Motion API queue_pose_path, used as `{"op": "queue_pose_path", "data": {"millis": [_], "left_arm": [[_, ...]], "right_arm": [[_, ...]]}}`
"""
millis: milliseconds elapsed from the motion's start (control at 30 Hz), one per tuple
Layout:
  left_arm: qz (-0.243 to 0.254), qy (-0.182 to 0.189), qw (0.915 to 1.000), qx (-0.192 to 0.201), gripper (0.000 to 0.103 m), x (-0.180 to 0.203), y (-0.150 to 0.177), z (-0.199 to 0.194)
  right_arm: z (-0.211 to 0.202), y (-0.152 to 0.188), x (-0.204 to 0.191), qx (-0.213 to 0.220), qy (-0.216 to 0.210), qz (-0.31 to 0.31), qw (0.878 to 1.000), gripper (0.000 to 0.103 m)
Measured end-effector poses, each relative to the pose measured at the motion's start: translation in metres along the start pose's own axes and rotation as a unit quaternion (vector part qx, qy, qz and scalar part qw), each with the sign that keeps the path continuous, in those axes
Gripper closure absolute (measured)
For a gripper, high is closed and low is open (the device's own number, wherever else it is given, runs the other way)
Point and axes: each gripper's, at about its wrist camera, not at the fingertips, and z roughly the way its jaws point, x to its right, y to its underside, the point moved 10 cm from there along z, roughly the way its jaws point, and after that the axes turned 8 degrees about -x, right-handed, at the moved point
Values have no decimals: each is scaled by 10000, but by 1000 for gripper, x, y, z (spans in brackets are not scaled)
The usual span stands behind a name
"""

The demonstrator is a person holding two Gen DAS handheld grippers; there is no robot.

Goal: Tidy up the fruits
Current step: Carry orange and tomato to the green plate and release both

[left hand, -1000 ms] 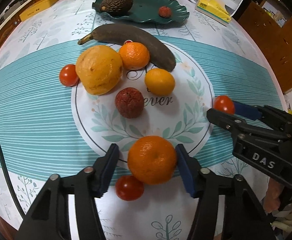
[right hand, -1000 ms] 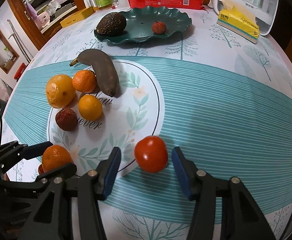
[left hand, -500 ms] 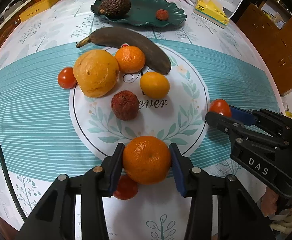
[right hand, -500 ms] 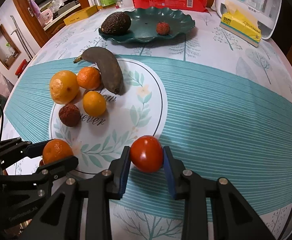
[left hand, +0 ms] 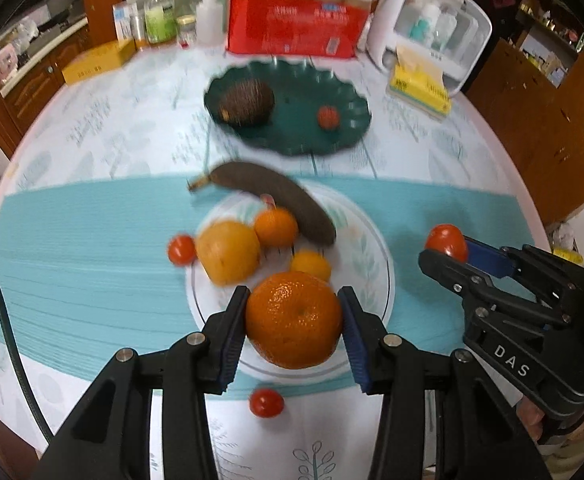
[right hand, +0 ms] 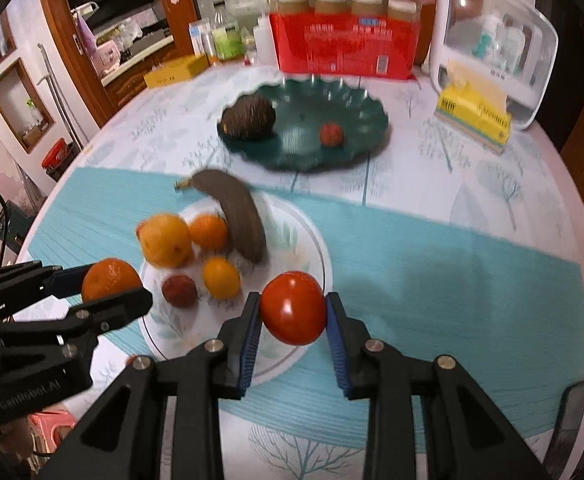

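Left wrist view: the left gripper (left hand: 293, 322) has its jaws clamped on a round orange mandarin (left hand: 293, 320), held above the tabletop (left hand: 92, 264) — it covers what is probably a dark red lychee. The brown overripe banana (left hand: 276, 204) lies diagonally, stem toward the upper left.

Right wrist view: the right gripper (right hand: 293, 320) has its jaws clamped on a glossy red tomato (right hand: 293, 308) — the blurred green scalloped plate (right hand: 355, 128) sits beyond.

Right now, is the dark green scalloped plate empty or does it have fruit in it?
Not empty. The dark green scalloped plate holds a dark bumpy avocado and one small red lychee-like fruit, apart from each other.
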Motion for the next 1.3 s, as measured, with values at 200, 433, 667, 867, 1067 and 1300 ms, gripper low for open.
{"op": "queue_pose_path", "data": {"millis": [200, 433, 667, 867, 1067, 1300], "left_arm": [[90, -208, 9990, 390, 60, -6, -42, -38], [371, -519, 9936, 932, 60, -5, -110, -83], [529, -765, 9859, 1388, 60, -5, -190, -115], [493, -691, 9880, 1291, 60, -14, -250, -83], [113, -430, 9964, 726, 60, -36, -284, 2], [-100, -265, 9994, 185, 60, -53, -288, 95]], "right_arm": [[-41, -44, 7, 508, 269, -148, 9982, 71], [-93, -119, 27, 1136, 622, -250, 9913, 71], [-129, -203, 47, 1624, 831, -219, 9830, 71], [-104, -251, 55, 1543, 816, -205, 9844, 71], [-28, -271, 69, 1088, 734, -14, 9913, 71], [75, -255, 77, 324, 525, 308, 9976, 71]]}}
